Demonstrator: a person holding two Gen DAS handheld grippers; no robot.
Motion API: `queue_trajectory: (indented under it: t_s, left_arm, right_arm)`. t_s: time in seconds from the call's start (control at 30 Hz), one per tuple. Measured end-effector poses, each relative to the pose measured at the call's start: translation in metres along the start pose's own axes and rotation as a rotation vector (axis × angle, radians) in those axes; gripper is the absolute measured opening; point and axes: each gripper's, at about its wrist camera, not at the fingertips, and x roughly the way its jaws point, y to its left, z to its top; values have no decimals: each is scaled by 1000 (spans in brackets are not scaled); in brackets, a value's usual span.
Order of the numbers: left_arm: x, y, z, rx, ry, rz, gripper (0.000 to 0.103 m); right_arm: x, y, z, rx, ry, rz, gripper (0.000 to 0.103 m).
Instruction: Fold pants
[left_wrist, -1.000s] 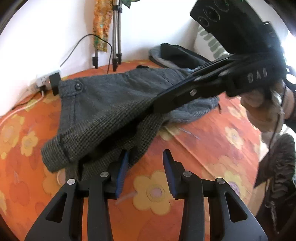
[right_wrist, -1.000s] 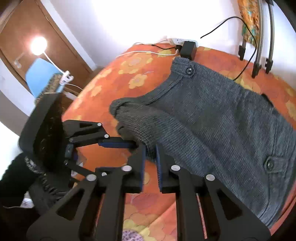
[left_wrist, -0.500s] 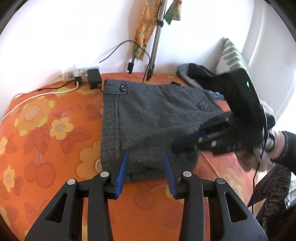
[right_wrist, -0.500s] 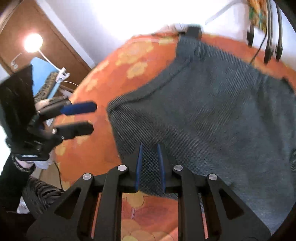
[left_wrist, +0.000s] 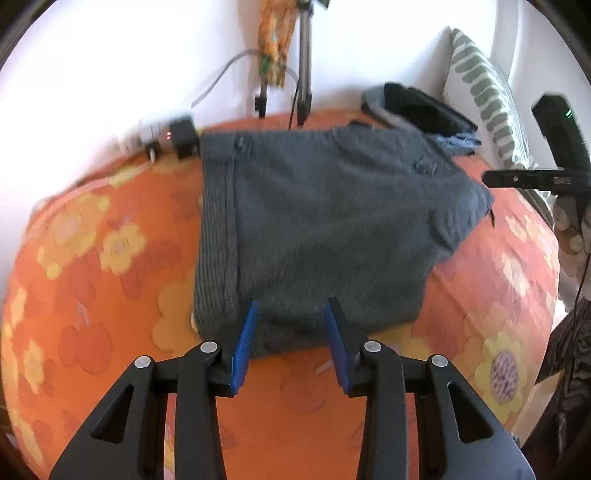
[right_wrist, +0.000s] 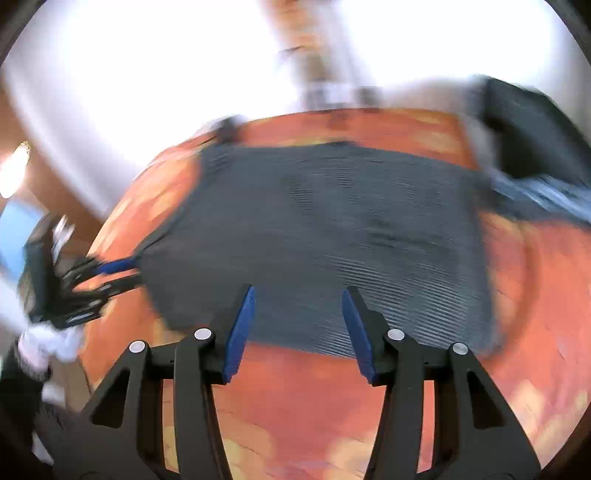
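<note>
The grey knit pants (left_wrist: 325, 229) lie folded in a flat block on the orange flowered bedspread (left_wrist: 110, 280); the waistband with a button is on the left. My left gripper (left_wrist: 290, 345) is open and empty, just in front of the near folded edge. My right gripper (right_wrist: 297, 328) is open and empty, above the near edge of the pants (right_wrist: 332, 236) in the blurred right wrist view. The right gripper also shows at the right edge of the left wrist view (left_wrist: 546, 177), off the pants. The left gripper shows at the left of the right wrist view (right_wrist: 110, 273).
A power strip with a black adapter (left_wrist: 173, 138) and tripod legs (left_wrist: 303, 99) stand at the wall behind the pants. A pile of dark clothes (left_wrist: 421, 110) and a striped pillow (left_wrist: 480, 96) lie at the back right. The bed edge is on the right.
My right gripper has let go of the pants, opened and drawn back. The folded part now lies flat. My left gripper has stayed open and pulled back a little.
</note>
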Motion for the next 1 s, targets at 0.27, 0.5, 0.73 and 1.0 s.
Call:
queue_trajectory:
  t_s: [0.27,0.5,0.73,1.0]
  left_arm:
    - [19,-69,48,116,-29,-63,36]
    - [57,-151,78,258,-2,-123,36]
    - [81,-218,90,403,41,-155,48]
    - [106,-263,96,555,82,-93,53]
  right_arm:
    - [-21,-104,-23,281,-34,-106,52]
    - [-4,-131,-32,367,11,-62,52]
    - [12,-143,-38,436,45,57,52]
    - [10,-141,-30,427,37,152,15]
